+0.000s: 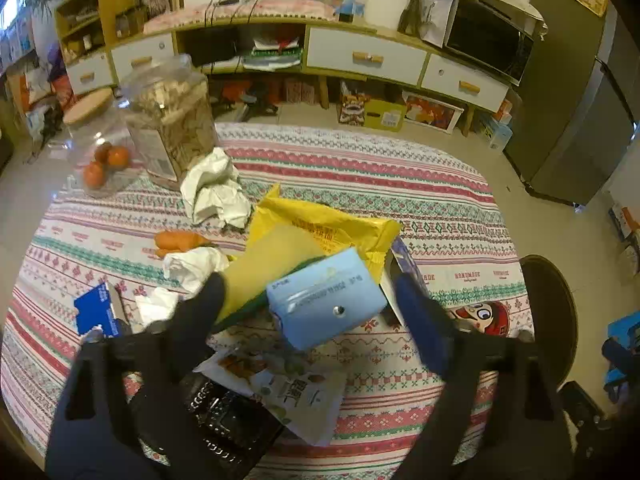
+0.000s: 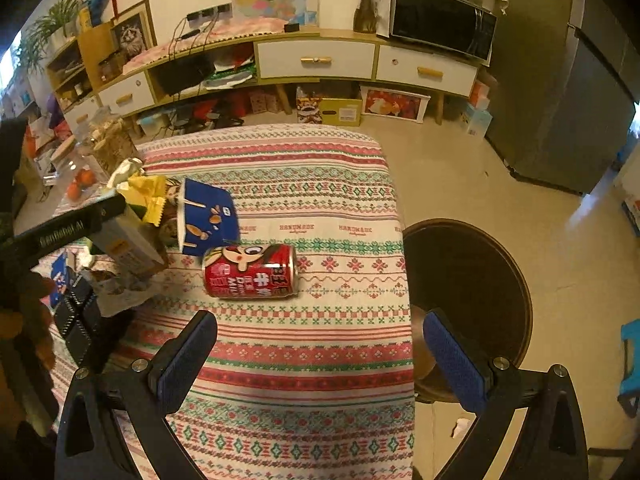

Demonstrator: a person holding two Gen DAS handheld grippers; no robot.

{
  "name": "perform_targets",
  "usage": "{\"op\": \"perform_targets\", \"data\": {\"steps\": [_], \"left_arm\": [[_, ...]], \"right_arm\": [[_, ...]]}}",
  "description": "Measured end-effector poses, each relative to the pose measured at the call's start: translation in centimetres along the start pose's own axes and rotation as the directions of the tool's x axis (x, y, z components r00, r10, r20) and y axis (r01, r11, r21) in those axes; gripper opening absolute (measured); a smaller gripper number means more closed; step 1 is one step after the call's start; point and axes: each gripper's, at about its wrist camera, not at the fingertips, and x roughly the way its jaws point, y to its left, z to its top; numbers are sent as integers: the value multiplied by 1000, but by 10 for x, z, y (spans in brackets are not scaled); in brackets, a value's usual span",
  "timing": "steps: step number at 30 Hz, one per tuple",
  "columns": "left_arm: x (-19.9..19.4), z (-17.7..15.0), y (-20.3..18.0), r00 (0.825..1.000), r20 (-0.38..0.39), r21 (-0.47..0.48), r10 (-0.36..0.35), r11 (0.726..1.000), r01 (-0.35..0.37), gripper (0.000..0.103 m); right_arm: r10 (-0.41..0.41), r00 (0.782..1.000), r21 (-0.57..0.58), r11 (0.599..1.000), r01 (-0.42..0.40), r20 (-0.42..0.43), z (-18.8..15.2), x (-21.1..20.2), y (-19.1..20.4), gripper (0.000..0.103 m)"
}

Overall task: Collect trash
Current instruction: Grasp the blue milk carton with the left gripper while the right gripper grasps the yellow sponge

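Both tools gape wide, empty: left tool (image 1: 308, 300) frames light-blue cardboard carton (image 1: 326, 298); light, crushable; grip its flat sides.

Lived-in home, dining/living room combo. Table (image 2: 304, 344) under knitted-pattern cloth, round wooden stool (image 2: 472, 300) tucked beside it. Long wood sideboard (image 1: 360, 54) along wall, white drawers, microwave (image 2: 442, 20) on top, wall map (image 2: 276, 0) above, power strip with cables. Grey fridge (image 2: 560, 92) in right corner. Shelf unit with framed cat picture (image 2: 130, 34), potted plant (image 2: 60, 10). Snack jar (image 1: 170, 116), bowl of oranges (image 1: 106, 162) on table. Boxes and clutter shoved under sideboard.
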Motion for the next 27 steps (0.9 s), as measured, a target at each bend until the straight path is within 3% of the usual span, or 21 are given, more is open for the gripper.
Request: {"op": "perform_targets", "data": {"steps": [1,6,12,18,22,24,27], "left_arm": [[1,0,1,1000,-11,-6,-11,1000,11,58],[-16,2,10,994,1,-44,-107,993,107,59],[-61,7,37,978,91,-76,-188,978,195,58],[-88,5,85,971,154,-157,-184,965,208,58],[-90,1,110,970,161,-192,-181,959,211,58],[-93,0,118,969,168,-199,-180,957,212,58],[-96,0,127,969,171,-209,-180,954,215,58]], "right_arm": [[-5,1000,-1,1000,5,-5,0,2,-1,103],[16,1000,-16,1000,-16,-22,5,12,4,103],[58,998,-87,995,-57,14,24,21,41,103],[134,990,-181,976,-125,39,38,38,93,102],[106,994,-295,951,-98,12,41,62,133,93],[64,998,-342,938,-58,8,43,74,148,84],[-6,1000,-388,922,7,4,45,94,158,80]]}}
